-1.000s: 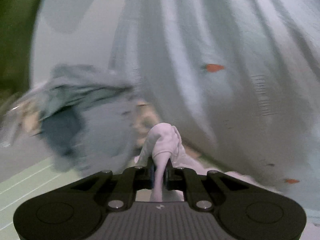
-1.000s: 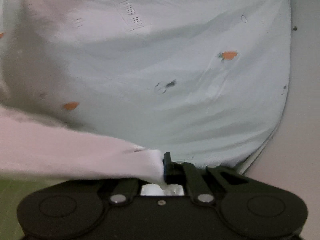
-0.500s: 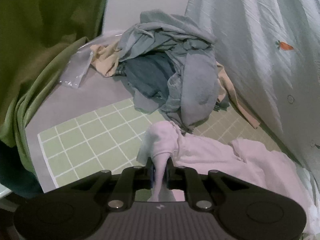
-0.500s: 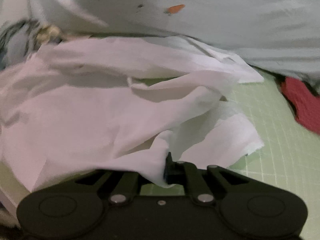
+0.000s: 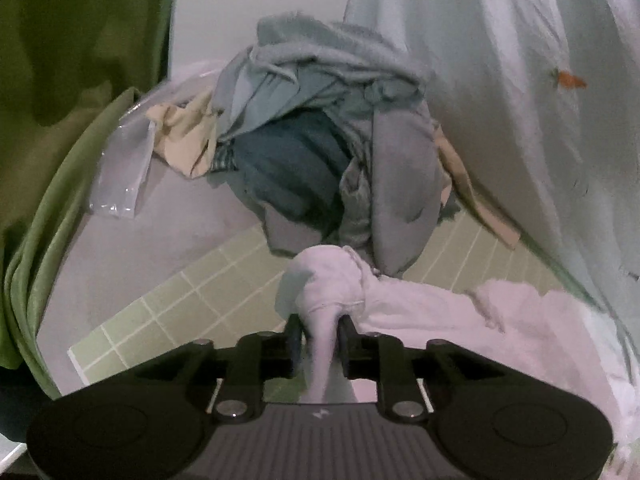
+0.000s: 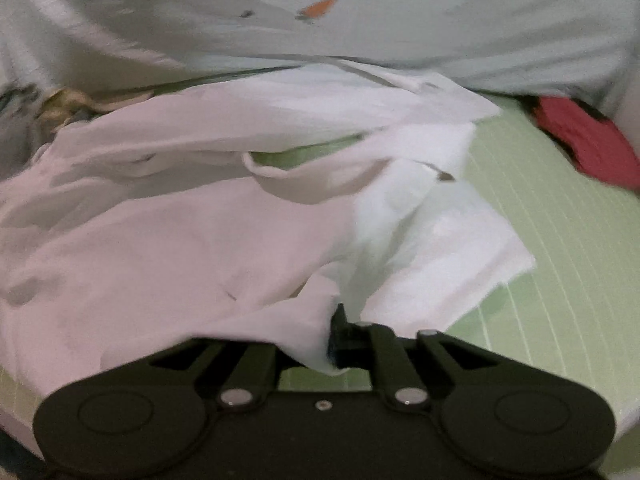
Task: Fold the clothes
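Note:
A white garment [image 5: 460,312] lies crumpled on the green grid mat [image 5: 168,312]. My left gripper [image 5: 320,332] is shut on a bunched corner of it, which bulges up between the jaws. In the right wrist view the same white garment [image 6: 180,232] spreads in loose folds over the mat [image 6: 560,240]. My right gripper [image 6: 326,336] is shut on another edge of it; the cloth covers the left finger.
A pile of blue and grey clothes [image 5: 320,152] sits behind the mat, with a beige piece and a clear plastic bag [image 5: 120,168] to its left. A pale curtain with carrot prints [image 5: 520,100] hangs at the right. Green fabric [image 5: 60,100] hangs left. A red cloth [image 6: 588,144] lies far right.
Both grippers have come down from in front of the curtain to the mat with the white garment, which now lies spread and crumpled. In the last half second there is only a small shift.

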{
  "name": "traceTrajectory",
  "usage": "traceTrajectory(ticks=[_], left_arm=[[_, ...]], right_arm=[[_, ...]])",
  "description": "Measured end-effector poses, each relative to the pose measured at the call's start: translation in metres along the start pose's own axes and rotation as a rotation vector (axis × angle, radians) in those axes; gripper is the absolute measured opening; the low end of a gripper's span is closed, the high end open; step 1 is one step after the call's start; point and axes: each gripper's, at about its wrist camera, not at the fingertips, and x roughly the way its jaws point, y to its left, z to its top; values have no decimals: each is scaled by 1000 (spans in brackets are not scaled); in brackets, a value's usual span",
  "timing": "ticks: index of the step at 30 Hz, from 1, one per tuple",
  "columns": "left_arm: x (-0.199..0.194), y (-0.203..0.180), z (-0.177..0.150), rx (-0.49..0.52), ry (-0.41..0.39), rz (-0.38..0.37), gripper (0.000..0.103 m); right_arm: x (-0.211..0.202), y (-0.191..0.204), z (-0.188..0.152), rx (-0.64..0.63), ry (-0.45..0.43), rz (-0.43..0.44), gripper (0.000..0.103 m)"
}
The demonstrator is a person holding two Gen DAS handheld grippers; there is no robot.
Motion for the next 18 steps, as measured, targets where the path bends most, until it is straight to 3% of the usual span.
traceTrajectory(ticks=[1,4,6,13,18], left_arm=[[0,-1,-1,19,5,-8,46],[-6,-5,-6,48,-15,-46,61],[-13,-13,-10,71,-32,-55,63],[-31,-78,-52,163,-63,-94,74],[-42,-141,-98,154,-42,-125,79]], right_arm=[[-5,-4,-1,35,-10,-13,14],[-24,-24,-1,117,-61,-10,29],[-38,-37,-1,172,-94,-9,46],[-52,-101,11,348,-199,-9,60],[-9,-144,36,289,-151,-17,70]])
